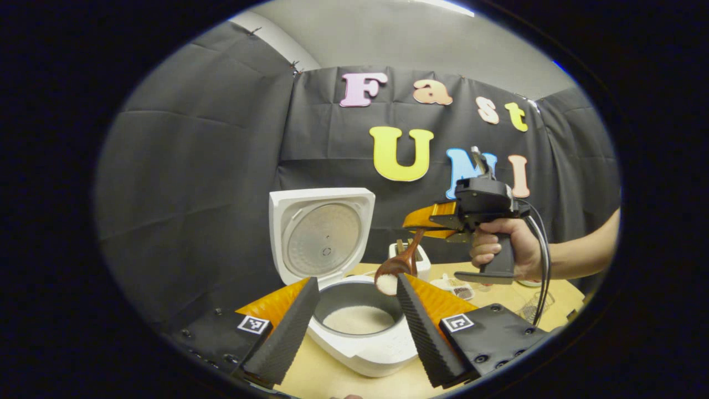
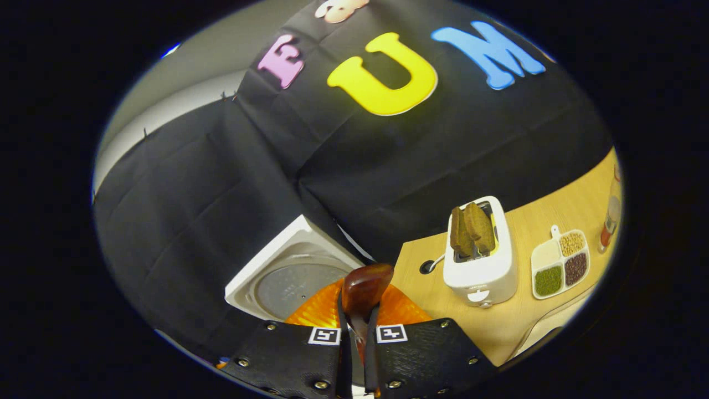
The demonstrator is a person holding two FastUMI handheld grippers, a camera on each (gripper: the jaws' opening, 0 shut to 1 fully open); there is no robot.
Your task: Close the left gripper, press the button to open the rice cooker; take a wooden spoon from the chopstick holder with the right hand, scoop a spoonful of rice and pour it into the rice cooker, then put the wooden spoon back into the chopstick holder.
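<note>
Low in the middle of the left gripper view, the white rice cooker [image 1: 354,338] sits on the pale wooden table [image 1: 332,382] with its square lid [image 1: 321,235] standing upright and a layer of white rice in the grey inner pot. Just above the pot's right rim hangs the dark brown wooden spoon [image 1: 396,266], bowl tilted down with a small heap of rice showing at its lip. It is carried by the right gripper [image 1: 429,221], held in a person's hand [image 1: 501,249] at centre right. In the right gripper view, that gripper [image 2: 357,346] is closed to a narrow slit, both fingers clamped on the spoon's handle [image 2: 363,296]. The spoon looks stiff, light and smooth, so a grip well up the handle should serve, though the loose grains would spill with any jolt. The left gripper [image 1: 354,327] stands wide apart at the bottom, framing the cooker, holding and touching nothing. Behind the spoon stands the white chopstick holder [image 1: 421,263].
</note>
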